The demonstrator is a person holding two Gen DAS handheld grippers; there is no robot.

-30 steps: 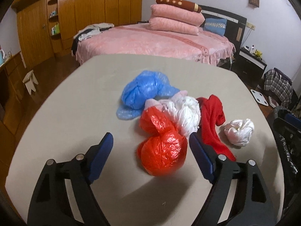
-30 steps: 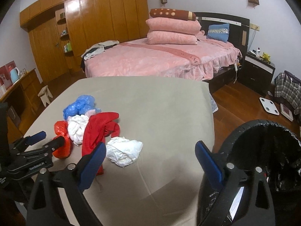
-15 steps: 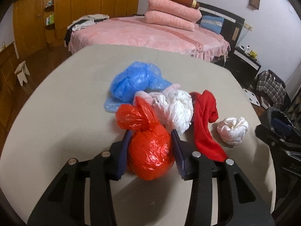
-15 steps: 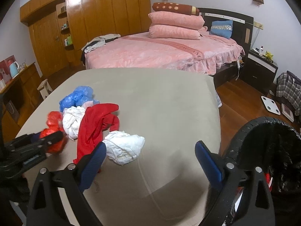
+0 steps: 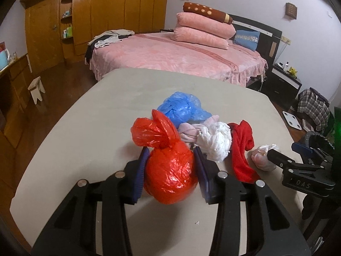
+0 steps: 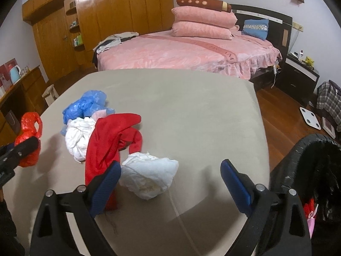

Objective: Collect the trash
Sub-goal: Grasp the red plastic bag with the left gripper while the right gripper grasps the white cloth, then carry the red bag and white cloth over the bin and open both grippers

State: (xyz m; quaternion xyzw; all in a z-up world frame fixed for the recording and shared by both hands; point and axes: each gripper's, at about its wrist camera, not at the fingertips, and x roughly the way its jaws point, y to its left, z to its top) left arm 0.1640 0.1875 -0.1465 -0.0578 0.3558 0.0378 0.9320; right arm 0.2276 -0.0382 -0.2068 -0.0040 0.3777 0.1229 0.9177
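Observation:
My left gripper [image 5: 170, 151] is shut on a knotted red plastic bag [image 5: 170, 175], its blue pads pressing both sides; the bag hangs just above the beige table [image 5: 96, 128]. In the right wrist view the same red bag [image 6: 27, 147] shows at the far left. My right gripper [image 6: 170, 166] stands open low over the table, with a crumpled white wad [image 6: 149, 175] just ahead, nearer its left finger. On the table lie a red cloth [image 6: 108, 140], a white bundle [image 6: 78, 136] and a blue plastic bag [image 6: 87, 104].
A black-lined bin [image 6: 309, 170] stands off the table's right edge, with bits of trash inside. Behind the table are a pink bed [image 6: 181, 53], wooden wardrobes [image 6: 106, 21] and a dark nightstand [image 6: 302, 72]. A small stool [image 5: 37, 88] stands on the floor at left.
My left gripper closed on the red bag and lifted it slightly off the table. My right gripper moved left and down toward the white wad, staying open.

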